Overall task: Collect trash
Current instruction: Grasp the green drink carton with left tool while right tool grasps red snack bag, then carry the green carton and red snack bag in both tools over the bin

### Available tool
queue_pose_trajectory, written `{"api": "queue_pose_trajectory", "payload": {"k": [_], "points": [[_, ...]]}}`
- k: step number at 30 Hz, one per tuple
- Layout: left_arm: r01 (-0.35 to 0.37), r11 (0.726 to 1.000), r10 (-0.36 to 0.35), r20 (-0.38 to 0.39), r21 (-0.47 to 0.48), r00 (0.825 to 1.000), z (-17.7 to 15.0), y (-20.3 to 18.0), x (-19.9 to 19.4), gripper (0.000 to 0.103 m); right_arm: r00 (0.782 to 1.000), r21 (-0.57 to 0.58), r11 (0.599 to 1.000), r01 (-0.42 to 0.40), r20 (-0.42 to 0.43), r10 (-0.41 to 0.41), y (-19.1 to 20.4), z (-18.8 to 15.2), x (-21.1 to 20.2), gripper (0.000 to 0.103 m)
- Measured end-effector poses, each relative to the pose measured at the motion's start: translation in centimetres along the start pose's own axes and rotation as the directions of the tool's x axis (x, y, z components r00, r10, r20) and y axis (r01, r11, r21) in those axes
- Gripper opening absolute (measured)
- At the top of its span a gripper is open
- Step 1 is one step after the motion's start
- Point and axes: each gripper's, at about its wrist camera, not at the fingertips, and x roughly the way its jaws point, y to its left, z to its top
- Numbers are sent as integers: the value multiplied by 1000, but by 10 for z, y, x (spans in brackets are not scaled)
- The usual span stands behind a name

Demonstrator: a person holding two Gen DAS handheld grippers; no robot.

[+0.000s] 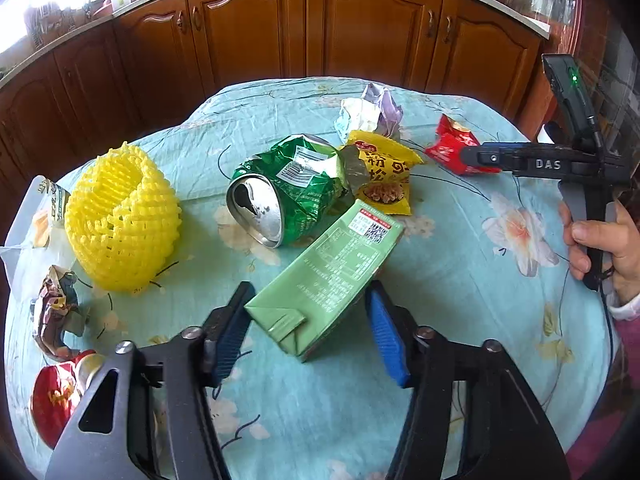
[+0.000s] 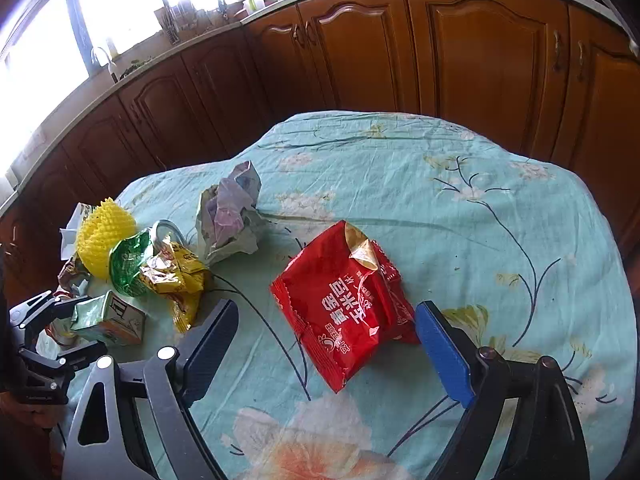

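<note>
A green drink carton (image 1: 326, 276) lies on the floral tablecloth, its near end between the fingers of my open left gripper (image 1: 310, 330); the pads stand apart from its sides. It also shows in the right wrist view (image 2: 108, 318). My right gripper (image 2: 326, 344) is open around the near part of a red snack bag (image 2: 348, 304), which also shows in the left wrist view (image 1: 450, 146). A crushed green can (image 1: 280, 196), a yellow snack wrapper (image 1: 386, 176), crumpled paper (image 1: 370, 112) and a yellow foam net (image 1: 120, 216) lie further back.
More wrappers lie at the table's left edge: a crumpled one (image 1: 56, 312), a red one (image 1: 56, 396) and a clear bag (image 1: 36, 220). Brown kitchen cabinets (image 1: 304, 28) stand behind the round table (image 2: 500, 208). The right half of the cloth holds only the red bag.
</note>
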Motion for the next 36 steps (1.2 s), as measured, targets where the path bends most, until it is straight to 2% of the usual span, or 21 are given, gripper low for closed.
{"api": "queue_pose_trajectory", "payload": {"k": [1,2,4,5,6,7,14,16,17,22,30,36], "points": [[10,1000,-10,0,-7,1000,-1,0,0,49,1000,-8,1000,11,-4,-11,0,-1,2,78],[14,1000,-14,2,-10,1000,-2,-2,-1,47,1000,-13,1000,21,-6,-21,1,-2,3,61],[22,1000,-22,5,-14,1000,-4,-7,-2,46,1000,-9,1000,17,-5,-17,0,-5,3,59],[30,999,-30,8,-20,1000,-4,-9,-3,44,1000,-12,1000,19,0,-19,0,-7,1,50],[42,999,-41,10,-27,999,-3,-11,-4,44,1000,-15,1000,24,6,-24,0,-8,-2,31],[59,998,-59,12,-36,998,-4,-15,-5,43,1000,-11,1000,23,12,-23,0,-9,-4,21],[145,985,-141,53,-88,989,-1,-40,-18,37,1000,6,1000,1,18,-1,-4,-20,-18,20],[161,983,-155,69,-92,986,2,-49,-21,35,1000,14,1000,-10,28,10,-5,-24,-26,20],[171,981,-164,75,-95,984,4,-52,-22,31,999,16,1000,-14,35,13,-6,-26,-31,20],[209,972,-200,88,-109,976,12,-69,-17,30,997,35,999,-24,74,21,-12,-37,-59,19],[258,962,-247,124,-86,961,21,-101,-19,30,991,93,996,-3,130,-10,-34,-58,-106,19],[289,957,-283,131,-24,950,33,-138,-19,30,985,148,989,23,165,-48,-57,-75,-135,19]]}}
